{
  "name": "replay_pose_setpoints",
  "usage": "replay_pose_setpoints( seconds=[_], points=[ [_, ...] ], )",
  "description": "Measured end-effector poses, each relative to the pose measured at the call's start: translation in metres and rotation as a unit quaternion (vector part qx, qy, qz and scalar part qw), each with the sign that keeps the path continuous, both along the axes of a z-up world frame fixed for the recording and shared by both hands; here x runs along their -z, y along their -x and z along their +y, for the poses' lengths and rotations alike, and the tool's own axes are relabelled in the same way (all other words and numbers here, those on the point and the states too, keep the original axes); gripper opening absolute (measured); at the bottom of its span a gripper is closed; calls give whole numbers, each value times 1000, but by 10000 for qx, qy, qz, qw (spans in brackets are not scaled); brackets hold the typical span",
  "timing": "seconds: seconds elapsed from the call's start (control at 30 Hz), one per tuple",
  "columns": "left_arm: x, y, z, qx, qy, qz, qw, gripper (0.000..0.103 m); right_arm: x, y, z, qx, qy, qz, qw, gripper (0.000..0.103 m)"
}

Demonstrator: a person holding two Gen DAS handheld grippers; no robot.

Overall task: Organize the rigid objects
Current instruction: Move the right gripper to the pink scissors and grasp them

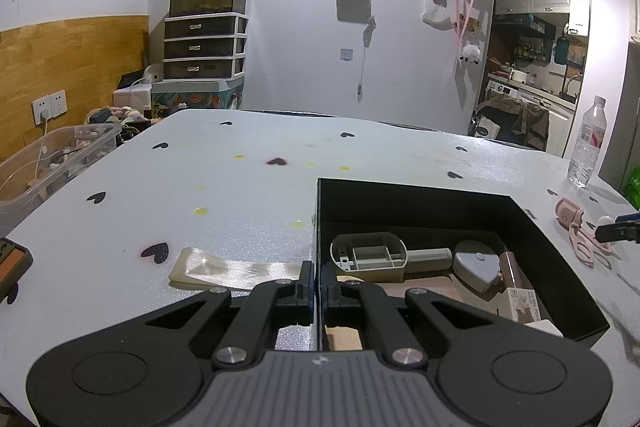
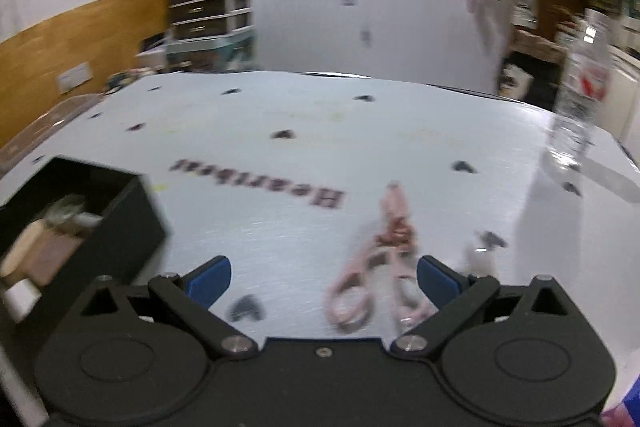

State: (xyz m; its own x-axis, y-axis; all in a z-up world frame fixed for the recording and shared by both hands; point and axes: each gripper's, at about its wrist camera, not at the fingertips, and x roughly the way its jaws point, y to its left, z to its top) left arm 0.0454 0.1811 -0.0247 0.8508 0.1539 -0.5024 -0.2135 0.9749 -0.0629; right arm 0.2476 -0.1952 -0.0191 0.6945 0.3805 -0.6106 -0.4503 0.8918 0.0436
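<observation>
White heart-print table (image 1: 248, 187), black box (image 1: 560, 251), pink scissors (image 2: 384, 267), water bottle (image 1: 588, 143), ribbon strip (image 1: 236, 269)

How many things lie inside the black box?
4 visible: a grey scoop at the left, a grey heart-shaped case in the middle, a brown block and a printed carton at the right. More may be hidden.

Pink scissors (image 2: 380, 267) lie flat right of the black box (image 1: 540, 227).

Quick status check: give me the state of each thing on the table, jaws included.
Left gripper: jaws shut on the box wall.
Right gripper: jaws open, empty, over the scissors.
Black box: open, holding a scoop.
Pink scissors: flat on the table.
Water bottle: upright, capped.
</observation>
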Motion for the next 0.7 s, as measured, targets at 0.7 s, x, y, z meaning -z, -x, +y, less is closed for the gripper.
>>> replay_pose_setpoints(
  seconds=[0.7],
  points=[
    [0, 0, 0, 5, 4, -2, 10000, 3, 19, -48, 7, 391, 296, 96, 9988, 62]
  ],
)
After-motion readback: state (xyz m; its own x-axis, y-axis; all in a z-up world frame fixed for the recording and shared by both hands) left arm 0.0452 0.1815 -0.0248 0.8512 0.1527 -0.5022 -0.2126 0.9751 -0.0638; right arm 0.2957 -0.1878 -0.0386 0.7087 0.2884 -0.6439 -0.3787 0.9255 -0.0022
